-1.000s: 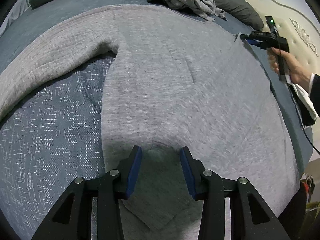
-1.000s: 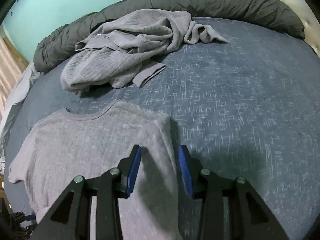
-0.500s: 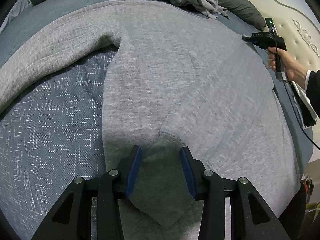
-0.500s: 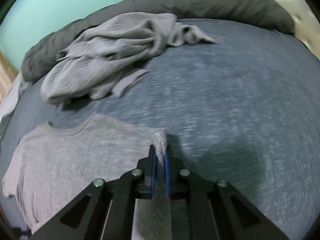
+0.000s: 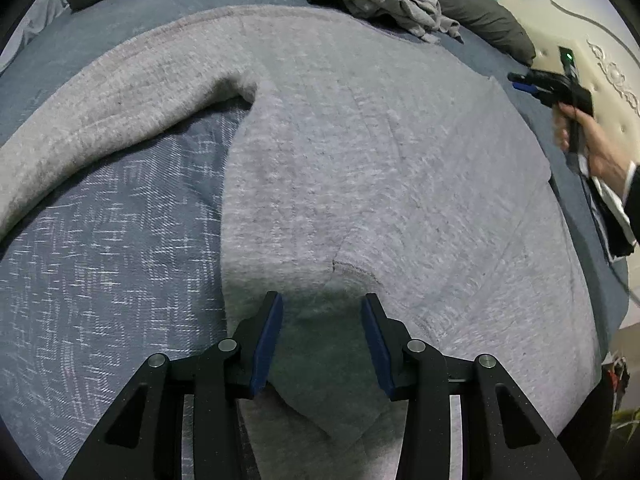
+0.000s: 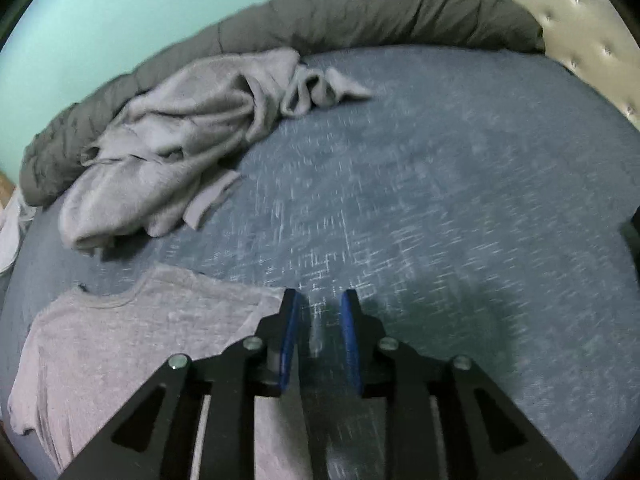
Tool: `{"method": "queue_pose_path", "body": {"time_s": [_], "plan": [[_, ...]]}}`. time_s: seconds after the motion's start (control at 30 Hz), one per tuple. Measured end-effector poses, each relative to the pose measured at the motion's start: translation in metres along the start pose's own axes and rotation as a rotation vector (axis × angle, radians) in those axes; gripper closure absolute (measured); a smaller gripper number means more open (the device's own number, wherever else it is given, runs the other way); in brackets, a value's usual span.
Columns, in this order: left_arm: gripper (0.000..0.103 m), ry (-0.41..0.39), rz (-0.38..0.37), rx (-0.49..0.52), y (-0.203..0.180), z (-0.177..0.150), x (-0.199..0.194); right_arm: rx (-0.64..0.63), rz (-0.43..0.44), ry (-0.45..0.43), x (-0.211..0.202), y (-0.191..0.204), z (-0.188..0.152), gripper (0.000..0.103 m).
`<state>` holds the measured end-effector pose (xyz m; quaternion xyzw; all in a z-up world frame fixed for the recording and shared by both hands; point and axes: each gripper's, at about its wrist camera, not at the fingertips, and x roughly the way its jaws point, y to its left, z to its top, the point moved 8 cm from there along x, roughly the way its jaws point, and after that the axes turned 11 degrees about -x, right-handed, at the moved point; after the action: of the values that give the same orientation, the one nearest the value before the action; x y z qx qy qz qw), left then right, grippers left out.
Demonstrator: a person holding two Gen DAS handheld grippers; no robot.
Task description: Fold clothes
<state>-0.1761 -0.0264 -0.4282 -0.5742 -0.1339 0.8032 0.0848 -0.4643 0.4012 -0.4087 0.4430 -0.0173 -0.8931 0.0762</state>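
Observation:
A light grey long-sleeved top (image 5: pixel 380 160) lies spread flat on the blue bed sheet (image 5: pixel 100 280), one sleeve (image 5: pixel 100 120) curving off to the left. My left gripper (image 5: pixel 322 320) is open just above the garment's near edge, with a folded-over flap (image 5: pixel 324 380) lying between its fingers. In the right wrist view the top (image 6: pixel 140 340) lies to the lower left. My right gripper (image 6: pixel 319 334) is open a little at the garment's right corner, and blue sheet shows in the gap. A hand holds the right gripper (image 5: pixel 518 82) at the far right of the left wrist view.
A crumpled heap of grey clothes (image 6: pixel 180 140) lies at the far side of the bed, in front of a rolled dark grey duvet (image 6: pixel 360 12). A cream tufted headboard (image 6: pixel 580 20) bounds the right side. Bare blue sheet (image 6: pixel 440 200) stretches ahead of the right gripper.
The right gripper was open a second ago, shut on the top's corner half a second ago, and now stands open again off the cloth. The left gripper stays open, barely moved.

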Motion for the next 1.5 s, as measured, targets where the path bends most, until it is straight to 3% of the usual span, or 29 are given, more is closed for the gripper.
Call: {"method": "queue_pose_path", "body": {"time_s": [0.1, 0.17, 0.37, 0.47, 0.73, 0.93, 1.1, 1.4, 1.5], "plan": [[0.058, -0.004, 0.008, 0.003, 0.000, -0.003, -0.011, -0.057, 0.099, -0.013, -0.019, 0.018, -0.009, 0.082], [0.058, -0.007, 0.013, 0.004, 0.000, -0.006, -0.018, -0.104, 0.129, 0.025, -0.022, 0.033, -0.023, 0.082], [0.058, -0.020, 0.029, -0.007, 0.005, -0.010, -0.037, -0.105, 0.075, 0.187, 0.003, 0.036, -0.056, 0.082], [0.058, -0.035, 0.029, -0.028, 0.016, -0.012, -0.050, -0.076, 0.039, 0.134, -0.010, 0.032, -0.050, 0.082], [0.058, -0.073, 0.085, -0.123, 0.058, -0.003, -0.068, -0.036, 0.115, 0.037, -0.073, 0.046, -0.057, 0.082], [0.058, -0.111, 0.133, -0.256, 0.117, 0.006, -0.071, 0.053, 0.207, -0.001, -0.112, 0.058, -0.091, 0.080], [0.058, -0.158, 0.149, -0.394, 0.180, 0.001, -0.094, 0.076, 0.249, -0.017, -0.139, 0.068, -0.127, 0.066], [0.058, -0.256, 0.176, -0.687, 0.301, -0.008, -0.138, 0.074, 0.241, 0.004, -0.173, 0.081, -0.201, 0.059], [0.057, -0.274, 0.181, -0.741, 0.327, -0.009, -0.149, 0.093, 0.222, 0.018, -0.176, 0.080, -0.217, 0.057]]}}
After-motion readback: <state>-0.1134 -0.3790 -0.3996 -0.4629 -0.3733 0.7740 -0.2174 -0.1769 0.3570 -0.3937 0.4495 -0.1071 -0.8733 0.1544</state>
